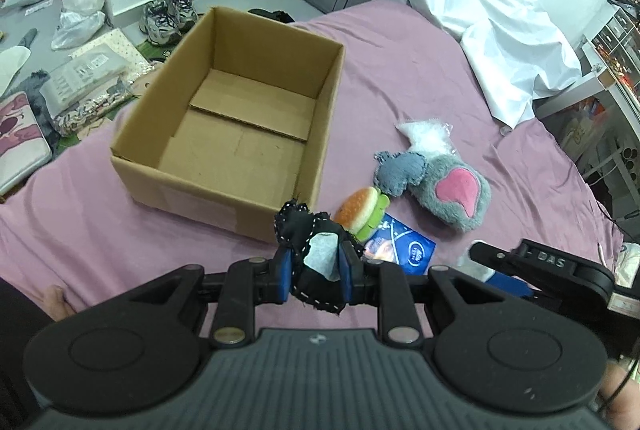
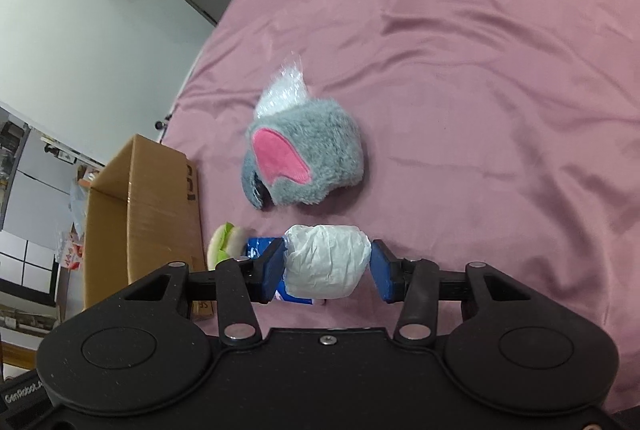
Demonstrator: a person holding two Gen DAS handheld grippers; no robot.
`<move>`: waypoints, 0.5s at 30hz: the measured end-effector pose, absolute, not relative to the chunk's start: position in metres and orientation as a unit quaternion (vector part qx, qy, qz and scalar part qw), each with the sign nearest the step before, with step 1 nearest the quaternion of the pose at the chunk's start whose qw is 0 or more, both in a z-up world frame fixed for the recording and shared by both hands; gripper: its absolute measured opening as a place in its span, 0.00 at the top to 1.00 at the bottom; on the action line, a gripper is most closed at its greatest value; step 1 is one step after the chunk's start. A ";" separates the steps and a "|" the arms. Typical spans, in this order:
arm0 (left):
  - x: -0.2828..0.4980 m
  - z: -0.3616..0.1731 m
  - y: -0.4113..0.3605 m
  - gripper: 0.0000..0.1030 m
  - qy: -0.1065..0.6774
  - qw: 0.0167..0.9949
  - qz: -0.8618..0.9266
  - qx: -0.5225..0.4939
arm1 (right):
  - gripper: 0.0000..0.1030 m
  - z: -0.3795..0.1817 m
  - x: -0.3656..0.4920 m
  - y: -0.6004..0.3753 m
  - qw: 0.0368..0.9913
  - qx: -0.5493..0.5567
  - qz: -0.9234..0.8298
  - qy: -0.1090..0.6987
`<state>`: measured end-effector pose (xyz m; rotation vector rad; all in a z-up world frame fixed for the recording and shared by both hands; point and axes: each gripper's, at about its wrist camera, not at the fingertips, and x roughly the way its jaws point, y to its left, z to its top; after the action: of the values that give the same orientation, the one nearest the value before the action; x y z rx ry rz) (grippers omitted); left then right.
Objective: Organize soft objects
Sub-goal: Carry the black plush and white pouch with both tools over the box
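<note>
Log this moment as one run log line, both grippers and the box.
left gripper: shut on black cloth toy | right gripper: shut on white wrapped bundle | cardboard box: empty

Both wrist views look steeply down, close over the pink bedsheet (image 1: 400,78), sharing the cardboard box (image 2: 152,198).

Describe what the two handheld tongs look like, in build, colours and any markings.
Both are matte black plastic. The left tongs have two blue pads on black linkage arms with silver rivets, two round discs and a ribbed grey panel between them. The right tongs match, with blue pads, silver rivets, a centre screw and white "GenRobot" lettering at the lower left corner. Seen from the left wrist, their side bears raised letters "DAS".
</note>
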<state>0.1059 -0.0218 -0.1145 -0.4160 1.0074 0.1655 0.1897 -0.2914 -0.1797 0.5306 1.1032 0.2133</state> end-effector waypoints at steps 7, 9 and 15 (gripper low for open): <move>0.107 -0.102 -0.007 0.78 0.465 0.859 0.087 -0.194 | 0.56 -0.162 0.177 -0.286 0.833 0.236 0.126 0.484; 0.108 -0.098 -0.003 0.78 0.460 0.862 0.090 -0.192 | 0.56 -0.156 0.173 -0.285 0.841 0.229 0.133 0.471; 0.115 -0.090 0.005 0.78 0.451 0.868 0.090 -0.187 | 0.56 -0.142 0.170 -0.277 0.855 0.220 0.151 0.445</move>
<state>0.1147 0.0052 -0.0899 -0.3910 0.9439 0.1875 0.1696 -0.2773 -0.1416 0.4617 0.9360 0.3167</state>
